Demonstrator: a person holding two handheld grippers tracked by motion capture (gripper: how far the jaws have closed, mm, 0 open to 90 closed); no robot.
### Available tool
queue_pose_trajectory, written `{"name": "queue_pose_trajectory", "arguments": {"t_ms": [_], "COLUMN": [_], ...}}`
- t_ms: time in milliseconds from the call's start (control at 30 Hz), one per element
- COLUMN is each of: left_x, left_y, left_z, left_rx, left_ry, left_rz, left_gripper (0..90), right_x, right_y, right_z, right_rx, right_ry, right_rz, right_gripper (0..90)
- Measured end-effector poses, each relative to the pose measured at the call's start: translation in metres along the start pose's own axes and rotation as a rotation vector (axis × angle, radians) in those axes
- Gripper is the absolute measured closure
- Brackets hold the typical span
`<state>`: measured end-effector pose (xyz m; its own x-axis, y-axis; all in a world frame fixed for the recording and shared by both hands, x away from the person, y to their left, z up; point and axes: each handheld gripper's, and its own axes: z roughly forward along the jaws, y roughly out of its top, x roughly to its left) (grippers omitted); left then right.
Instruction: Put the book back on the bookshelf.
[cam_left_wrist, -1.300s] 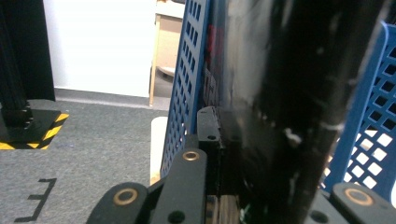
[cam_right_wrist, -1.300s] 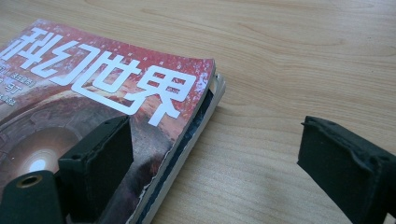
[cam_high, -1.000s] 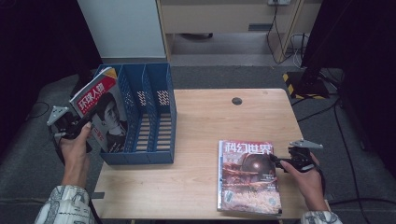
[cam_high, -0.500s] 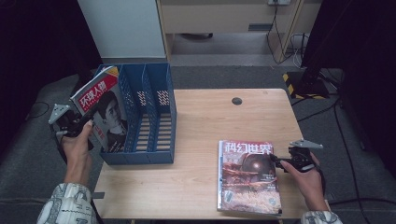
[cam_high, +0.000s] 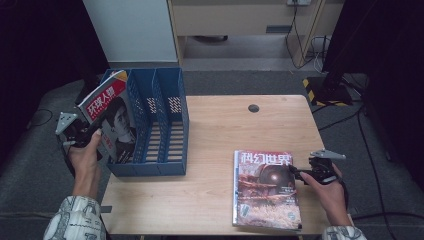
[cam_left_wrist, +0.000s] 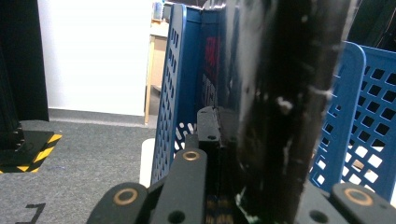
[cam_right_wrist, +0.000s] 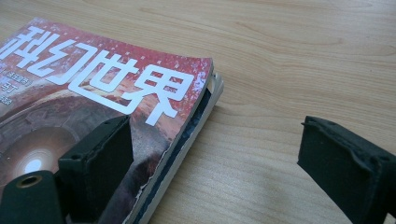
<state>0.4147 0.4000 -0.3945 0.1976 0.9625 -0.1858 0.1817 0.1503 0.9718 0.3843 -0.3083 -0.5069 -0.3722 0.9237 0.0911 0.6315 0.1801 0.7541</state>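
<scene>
A magazine with a red banner and a portrait cover (cam_high: 109, 119) leans tilted in the leftmost slot of the blue file rack (cam_high: 172, 125). My left gripper (cam_high: 95, 141) is shut on its lower left edge. In the left gripper view the dark cover (cam_left_wrist: 280, 116) is pinched in my left gripper (cam_left_wrist: 231, 133), with the rack's wall (cam_left_wrist: 170, 93) just behind. A red science-fiction magazine (cam_high: 265, 187) lies on top of a small stack at the table's front right. My right gripper (cam_high: 296, 173) is open at its right edge. In the right gripper view my right gripper (cam_right_wrist: 215, 154) straddles the cover's corner (cam_right_wrist: 140, 93).
The rack's middle and right slots (cam_high: 160, 135) hold nothing. A black round grommet (cam_high: 253, 108) sits in the wooden table (cam_high: 225, 130) near its far edge. A white cabinet (cam_high: 132, 30) and a wooden desk (cam_high: 240, 17) stand behind; cables (cam_high: 320, 50) lie on the floor.
The left hand has shifted slightly right with the portrait magazine, bringing it a little further into the rack's left slot. The right gripper has stayed put.
</scene>
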Motion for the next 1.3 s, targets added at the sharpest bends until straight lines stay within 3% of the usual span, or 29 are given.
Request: {"name": "queue_pose_trajectory", "arguments": {"t_ms": [367,567,833,1067,1300], "left_x": [0.009,0.009,0.009,0.006,0.003], "left_y": [-0.008,-0.011,-0.012,-0.011,-0.011], "left_z": [-0.002,-0.002,-0.001,-0.001,-0.003], "left_rx": [0.009,0.053,0.083,0.109,0.124], "left_ry": [0.043,0.052,0.06,0.066,0.077], "left_rz": [-0.009,0.024,0.013,0.018,0.04], "left_gripper": [85.6,85.4,84.5,80.5,68.6], "right_x": [0.001,0.001,0.002,0.002,0.003], "right_y": [0.0,0.0,0.0,0.0,0.0], "right_z": [0.0,0.0,0.0,0.0,0.0], "right_rx": [0.003,0.004,0.006,0.006,0.003], "right_ry": [0.001,0.002,0.004,0.008,0.012], "right_rz": [0.003,-0.001,0.0,0.002,0.004], "right_gripper": [10.4,10.4,10.4,10.3,10.0]}}
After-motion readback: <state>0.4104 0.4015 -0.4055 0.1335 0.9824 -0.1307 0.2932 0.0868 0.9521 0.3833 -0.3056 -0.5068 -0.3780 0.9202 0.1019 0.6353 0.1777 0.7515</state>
